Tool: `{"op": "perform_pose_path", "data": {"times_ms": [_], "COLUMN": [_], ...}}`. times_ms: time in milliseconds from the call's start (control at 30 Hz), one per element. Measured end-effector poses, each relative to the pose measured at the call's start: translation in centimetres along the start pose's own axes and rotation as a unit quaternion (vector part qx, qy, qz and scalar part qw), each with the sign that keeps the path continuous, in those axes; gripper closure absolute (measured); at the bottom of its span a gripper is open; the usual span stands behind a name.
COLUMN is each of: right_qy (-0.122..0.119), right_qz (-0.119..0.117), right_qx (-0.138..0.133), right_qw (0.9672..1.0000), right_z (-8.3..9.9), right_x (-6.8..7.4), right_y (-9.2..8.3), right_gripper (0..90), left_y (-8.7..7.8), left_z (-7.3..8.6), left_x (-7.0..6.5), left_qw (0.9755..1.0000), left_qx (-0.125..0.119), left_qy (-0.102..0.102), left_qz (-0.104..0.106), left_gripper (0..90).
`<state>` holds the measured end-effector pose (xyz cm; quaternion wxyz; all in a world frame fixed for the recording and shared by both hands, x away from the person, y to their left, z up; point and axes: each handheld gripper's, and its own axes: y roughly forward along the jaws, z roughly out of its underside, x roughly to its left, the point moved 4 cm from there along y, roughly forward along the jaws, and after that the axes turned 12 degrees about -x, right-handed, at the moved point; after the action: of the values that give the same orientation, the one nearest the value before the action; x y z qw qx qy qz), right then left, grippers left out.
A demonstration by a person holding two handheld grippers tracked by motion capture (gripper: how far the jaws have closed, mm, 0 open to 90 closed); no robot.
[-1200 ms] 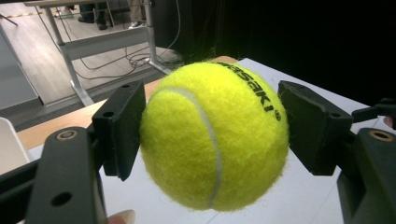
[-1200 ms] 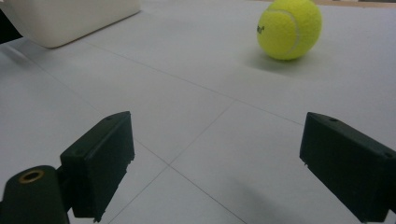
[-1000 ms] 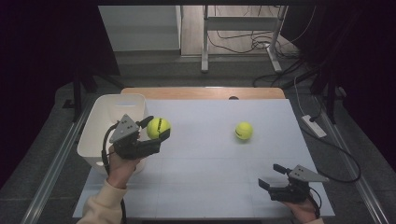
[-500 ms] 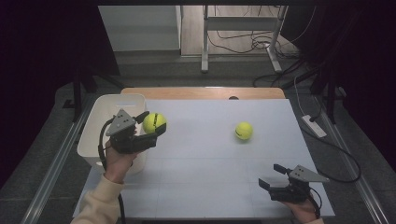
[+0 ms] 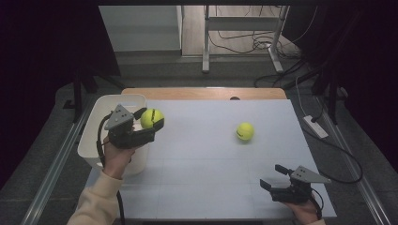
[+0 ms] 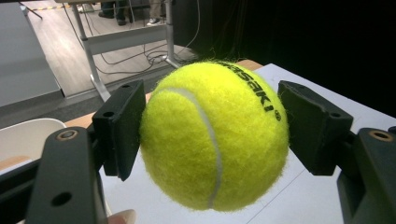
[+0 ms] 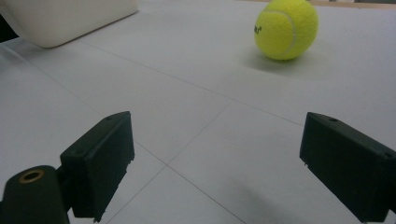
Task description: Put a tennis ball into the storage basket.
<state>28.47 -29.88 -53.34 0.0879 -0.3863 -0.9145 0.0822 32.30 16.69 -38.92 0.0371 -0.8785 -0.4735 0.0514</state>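
Observation:
My left gripper (image 5: 151,119) is shut on a yellow tennis ball (image 5: 152,118) and holds it in the air at the right rim of a white bin (image 5: 94,123). In the left gripper view the ball (image 6: 215,135) sits squeezed between both black pads. A second tennis ball (image 5: 245,131) lies on the white table right of centre; the right gripper view has it (image 7: 286,29) ahead and to the right. My right gripper (image 5: 275,177) rests open near the table's front right corner, with nothing between its jaws (image 7: 215,168).
The white table (image 5: 206,159) has a wooden strip (image 5: 202,93) along its far edge. A metal desk frame (image 5: 206,42) and cables stand on the floor beyond. A power strip (image 5: 315,126) lies off the table's right side.
My left gripper has carried its ball a little to the left and up, nearer the white bin. The right gripper and the loose ball have not moved.

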Motion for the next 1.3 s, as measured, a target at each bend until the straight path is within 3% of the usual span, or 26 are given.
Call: {"op": "perform_pose_path", "data": {"times_ms": [1300], "right_qy": [-0.001], "right_qz": [0.002], "right_qx": [-0.001], "right_qw": [1.0000], "right_z": [0.0], "right_x": [0.0], "right_y": [0.0], "right_gripper": [9.7], "left_y": [1.0], "left_z": [-0.6], "left_x": [3.6], "left_qw": [0.9986], "left_qx": [0.020], "left_qy": [-0.001], "left_qz": [-0.049], "left_gripper": [27.5]}}
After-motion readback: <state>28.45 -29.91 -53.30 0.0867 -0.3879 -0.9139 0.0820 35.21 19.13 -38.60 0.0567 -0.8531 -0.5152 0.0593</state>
